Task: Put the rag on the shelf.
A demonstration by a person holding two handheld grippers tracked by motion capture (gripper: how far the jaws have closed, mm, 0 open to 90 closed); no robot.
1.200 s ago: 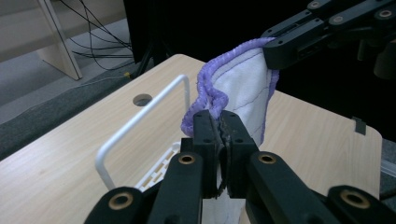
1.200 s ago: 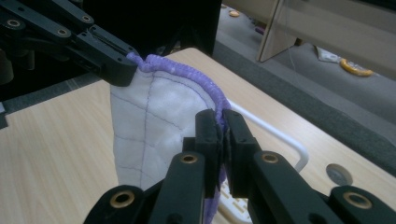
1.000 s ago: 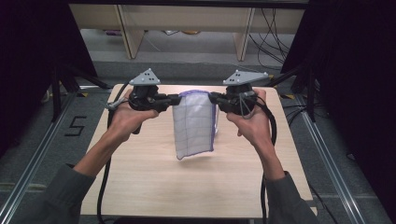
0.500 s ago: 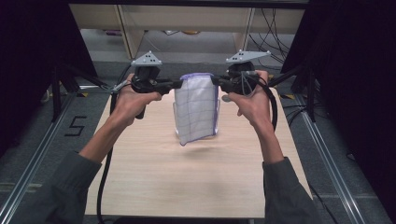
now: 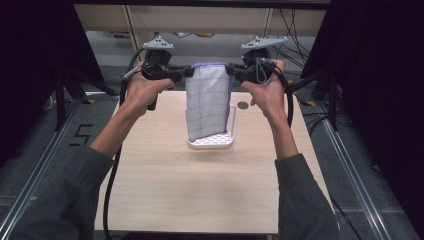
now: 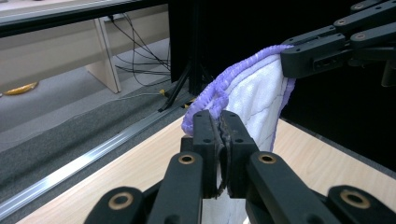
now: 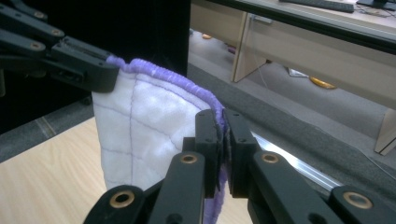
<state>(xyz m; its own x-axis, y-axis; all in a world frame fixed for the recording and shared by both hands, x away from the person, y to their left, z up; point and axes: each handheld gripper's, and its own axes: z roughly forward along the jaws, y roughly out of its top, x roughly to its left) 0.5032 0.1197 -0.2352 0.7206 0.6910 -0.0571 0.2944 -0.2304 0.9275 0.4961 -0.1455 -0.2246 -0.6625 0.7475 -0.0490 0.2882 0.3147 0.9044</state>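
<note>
The only mark I can read is a black "5" [image 5: 82, 135], painted or taped on the grey floor [image 5: 45, 165]. In the high view it lies below and well out to the side of my left gripper [image 5: 186, 73], beyond the table edge [image 5: 120, 150]. I find no lettering, label or brand on the cloth [image 5: 207, 102], on the white tray [image 5: 212, 142] or on the jaws in either gripper view.
</note>
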